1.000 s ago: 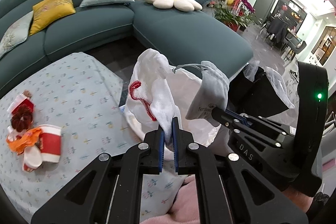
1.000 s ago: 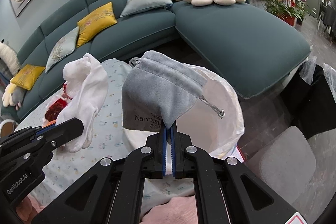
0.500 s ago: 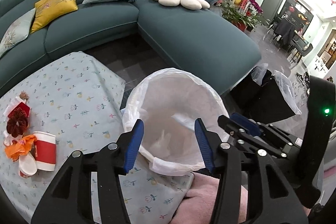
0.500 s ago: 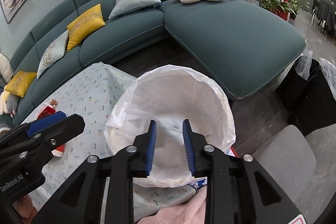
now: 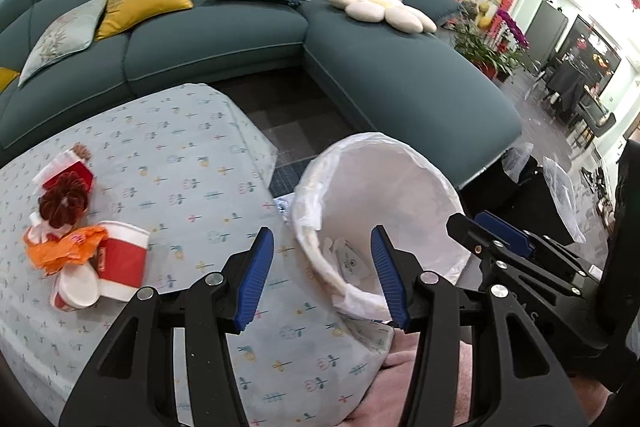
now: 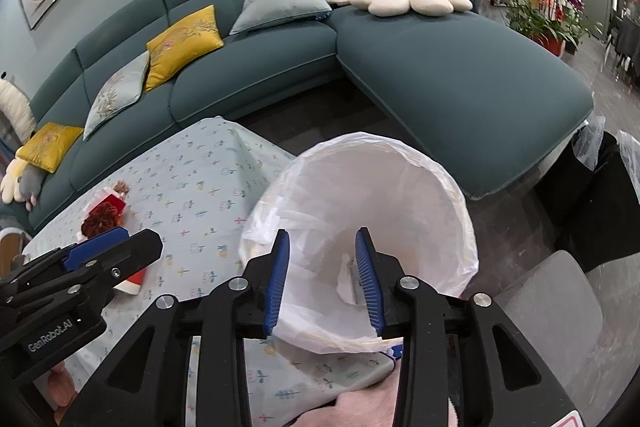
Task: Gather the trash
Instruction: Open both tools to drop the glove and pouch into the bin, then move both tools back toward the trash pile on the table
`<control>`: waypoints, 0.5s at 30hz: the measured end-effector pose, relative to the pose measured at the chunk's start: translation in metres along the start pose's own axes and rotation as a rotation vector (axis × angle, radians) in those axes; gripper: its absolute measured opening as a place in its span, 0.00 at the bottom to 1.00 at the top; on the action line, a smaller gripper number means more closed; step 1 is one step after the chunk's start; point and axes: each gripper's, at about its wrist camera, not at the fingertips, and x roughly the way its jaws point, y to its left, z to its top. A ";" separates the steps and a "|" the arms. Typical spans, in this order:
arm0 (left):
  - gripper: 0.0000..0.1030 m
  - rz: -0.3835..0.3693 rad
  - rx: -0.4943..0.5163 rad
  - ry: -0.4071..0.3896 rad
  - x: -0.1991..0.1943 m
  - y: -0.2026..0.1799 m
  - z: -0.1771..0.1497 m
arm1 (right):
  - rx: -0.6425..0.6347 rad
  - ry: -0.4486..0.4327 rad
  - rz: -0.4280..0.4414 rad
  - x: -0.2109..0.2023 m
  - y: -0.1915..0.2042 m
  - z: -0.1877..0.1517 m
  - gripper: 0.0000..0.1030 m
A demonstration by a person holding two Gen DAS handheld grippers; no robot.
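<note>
beside the teal sofa (image 6: 440,67), the lined bin (image 6: 400,187) is sitting under the right gripper (image 6: 322,277), whose empty jaws are opening; the left gripper (image 5: 320,275) is hanging half open, empty.

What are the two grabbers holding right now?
Nothing. The left gripper is open and empty above the table edge, and the right gripper is opening over the white bin bag with nothing between its pads.

wrist views angled down, sharing bin (image 5: 384,187)
</note>
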 end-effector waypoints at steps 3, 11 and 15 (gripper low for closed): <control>0.47 0.012 -0.020 -0.012 -0.009 0.011 -0.003 | -0.025 -0.004 0.009 -0.004 0.013 0.000 0.35; 0.50 0.058 -0.090 -0.034 -0.033 0.048 -0.014 | -0.089 -0.002 0.039 -0.013 0.053 -0.003 0.36; 0.54 0.086 -0.127 -0.046 -0.044 0.068 -0.021 | -0.127 0.003 0.059 -0.016 0.077 -0.009 0.38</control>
